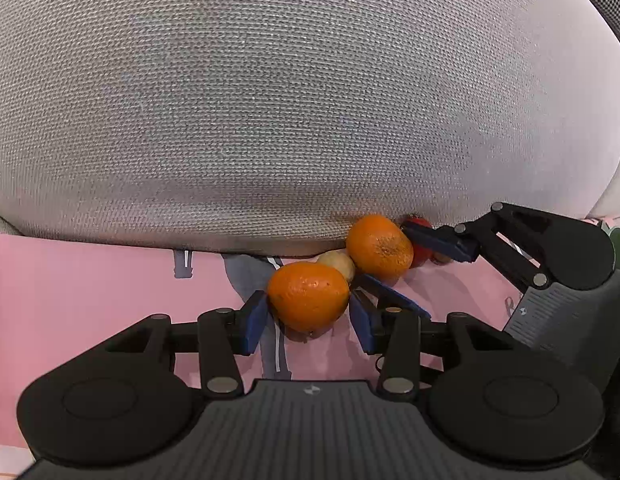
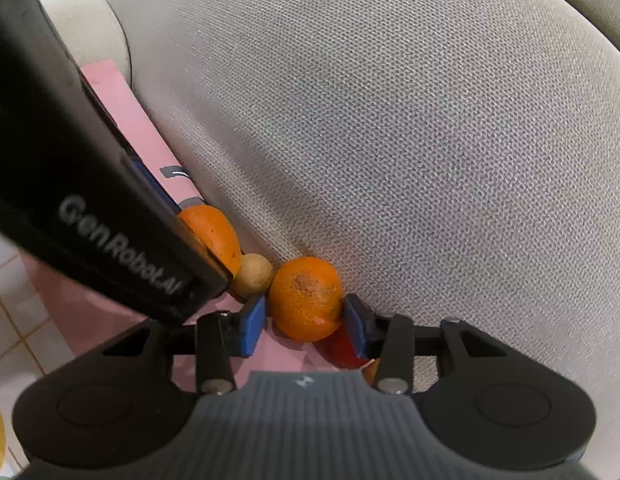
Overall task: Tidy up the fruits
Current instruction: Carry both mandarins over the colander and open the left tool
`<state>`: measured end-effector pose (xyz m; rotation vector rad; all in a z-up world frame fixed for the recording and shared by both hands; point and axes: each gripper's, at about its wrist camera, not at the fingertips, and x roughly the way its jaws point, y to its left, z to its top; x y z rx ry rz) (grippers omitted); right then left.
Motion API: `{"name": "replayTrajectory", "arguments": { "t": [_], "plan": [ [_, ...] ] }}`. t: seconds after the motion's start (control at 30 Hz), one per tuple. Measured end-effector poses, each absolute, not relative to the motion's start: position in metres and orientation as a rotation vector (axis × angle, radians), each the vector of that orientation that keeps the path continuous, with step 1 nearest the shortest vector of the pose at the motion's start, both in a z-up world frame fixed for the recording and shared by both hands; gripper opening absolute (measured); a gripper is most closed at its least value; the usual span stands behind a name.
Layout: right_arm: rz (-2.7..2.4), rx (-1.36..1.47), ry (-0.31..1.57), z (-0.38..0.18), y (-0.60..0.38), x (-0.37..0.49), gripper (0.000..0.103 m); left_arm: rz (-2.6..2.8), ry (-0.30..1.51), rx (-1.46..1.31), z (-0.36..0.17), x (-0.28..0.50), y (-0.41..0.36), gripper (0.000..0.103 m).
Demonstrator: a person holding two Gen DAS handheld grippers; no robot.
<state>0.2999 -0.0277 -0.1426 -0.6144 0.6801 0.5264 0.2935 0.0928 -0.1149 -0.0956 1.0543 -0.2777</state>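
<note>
A grey woven fabric cushion [image 1: 269, 100] loomed over a pink printed mat [image 1: 89, 280]. At its near edge, the left gripper [image 1: 307, 316] clasped one round orange mandarin [image 1: 307, 296]; the right gripper [image 2: 303, 322] clasped a second, speckled mandarin [image 2: 305, 298]. Between them sat a small tan fruit [image 2: 253, 279]; far right, seemingly a red fruit [image 1: 420, 244].

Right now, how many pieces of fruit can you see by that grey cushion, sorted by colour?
Orange: 2, near orange between the left gripper fingers, far orange between the right gripper fingers.
Tan-yellow: 1, small round fruit between the oranges.
Red: 1, red fruit, mostly hidden.
Total: 4 that can be told apart.
</note>
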Motion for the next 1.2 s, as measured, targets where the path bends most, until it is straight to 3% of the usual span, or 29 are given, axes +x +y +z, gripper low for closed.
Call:
{"name": "replayTrajectory", "arguments": {
  "t": [0.67, 1.2],
  "plan": [
    [0.536, -0.433, 0.691, -0.083, -0.051, 0.266, 0.037, -0.222, 0.995, -0.162, -0.057, 0.251, 0.104, 0.049],
    [0.429, -0.304, 0.663, -0.03, -0.101, 0.188, 0.037, -0.289, 0.93, -0.18, -0.001, 0.186, 0.05, 0.044]
  ]
}}
